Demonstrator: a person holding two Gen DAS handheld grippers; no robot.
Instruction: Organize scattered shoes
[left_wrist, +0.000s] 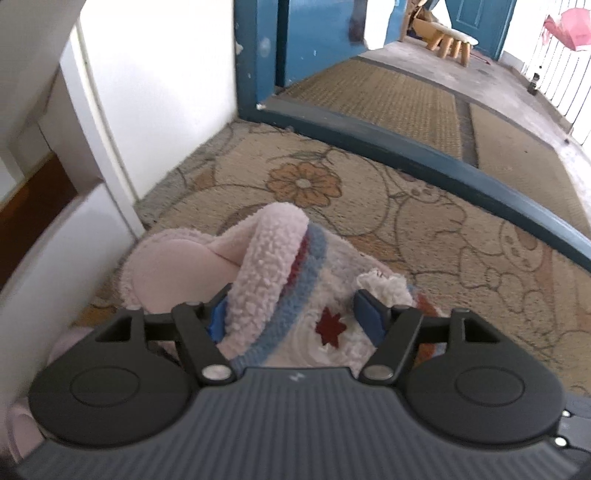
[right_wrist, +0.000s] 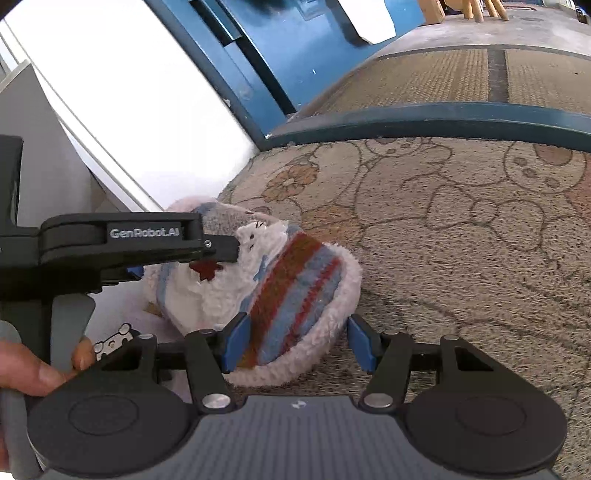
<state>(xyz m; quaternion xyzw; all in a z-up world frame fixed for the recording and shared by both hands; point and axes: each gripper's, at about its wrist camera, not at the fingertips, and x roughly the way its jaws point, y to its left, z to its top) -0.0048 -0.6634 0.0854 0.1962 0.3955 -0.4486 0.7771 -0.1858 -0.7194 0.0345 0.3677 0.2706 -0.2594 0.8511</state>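
While both grippers work over the patterned floor mat (left_wrist: 424, 221), two fleecy slippers lie side by side near the white wall (left_wrist: 159, 92). The left gripper (left_wrist: 293, 314) straddles the first slipper (left_wrist: 273, 266), a pink one with a blue band and red star; its left pad presses the fleece, while the right pad appears to stand just clear, so a firm pinch cannot be confirmed. The right gripper (right_wrist: 293, 341) straddles the striped slipper (right_wrist: 295, 288); its left pad touches the striped upper, and its right pad stands apart from the fleece rim. A hand (right_wrist: 33, 369) holds the left gripper's handle.
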